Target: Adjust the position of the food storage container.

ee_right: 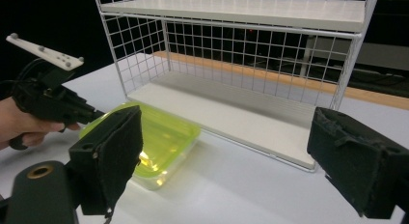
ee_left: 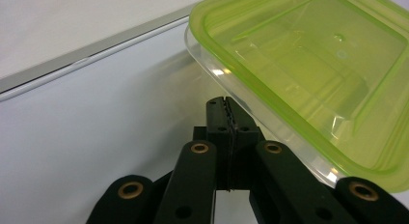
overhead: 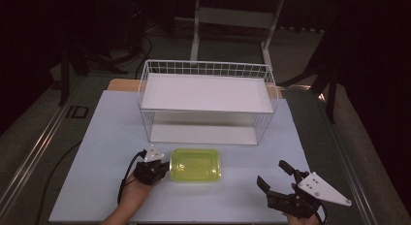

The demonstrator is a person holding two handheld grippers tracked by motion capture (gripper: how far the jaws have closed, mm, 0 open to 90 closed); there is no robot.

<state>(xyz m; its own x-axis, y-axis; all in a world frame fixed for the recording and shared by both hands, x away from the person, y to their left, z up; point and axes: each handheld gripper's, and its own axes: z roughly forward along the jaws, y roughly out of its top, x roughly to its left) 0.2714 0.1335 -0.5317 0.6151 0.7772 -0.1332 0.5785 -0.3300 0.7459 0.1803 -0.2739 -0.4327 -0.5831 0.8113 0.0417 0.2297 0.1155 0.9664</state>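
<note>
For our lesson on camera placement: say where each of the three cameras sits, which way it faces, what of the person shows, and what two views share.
High view: above the near edge, looking forward and down on the table, rack and box; both hands and claws show.
Left gripper view: on the left claw, shut beside the box.
Right gripper view: on the open right claw, facing the rack; the left hand shows.
All share the box.
</note>
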